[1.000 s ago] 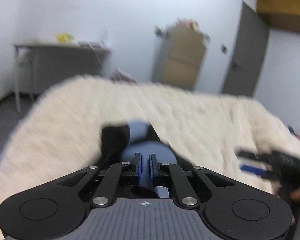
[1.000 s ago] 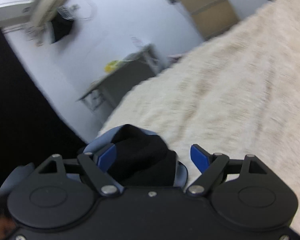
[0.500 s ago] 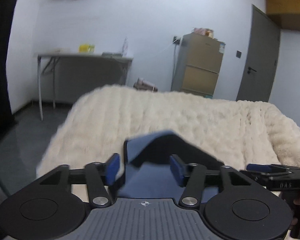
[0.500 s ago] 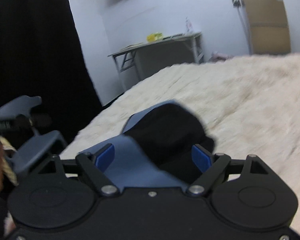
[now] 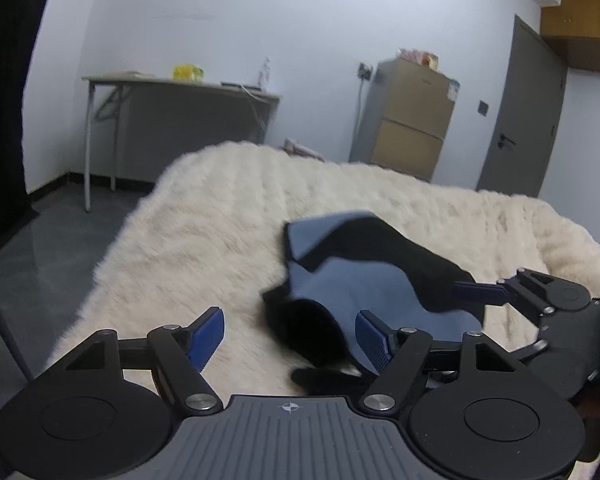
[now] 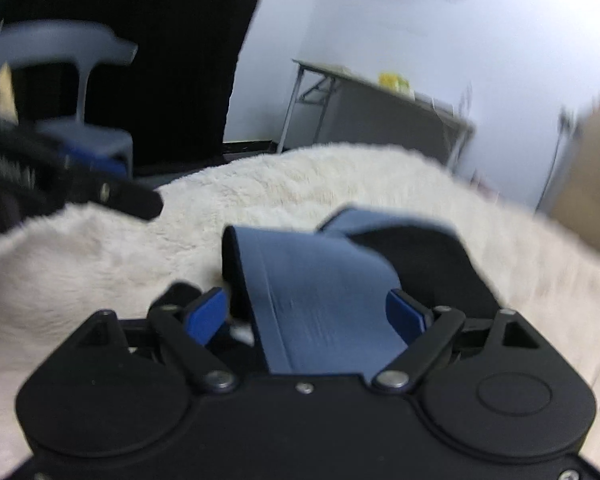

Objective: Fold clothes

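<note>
A blue and black garment lies bunched on the cream fluffy blanket near the bed's front edge. My left gripper is open, its fingers just short of the garment's black part. My right gripper is open with the blue cloth lying between its blue pads, not pinched. The right gripper also shows at the right of the left wrist view, beside the garment. The left gripper shows at the left of the right wrist view, blurred.
A grey desk stands by the far wall, with a brown cabinet and a grey door to its right. A grey plastic chair stands beside the bed against a black curtain. Dark floor lies left of the bed.
My left gripper went from shut on the garment to open and let it go. The garment dropped onto the blanket. Both grippers swung, the right one turning left.
</note>
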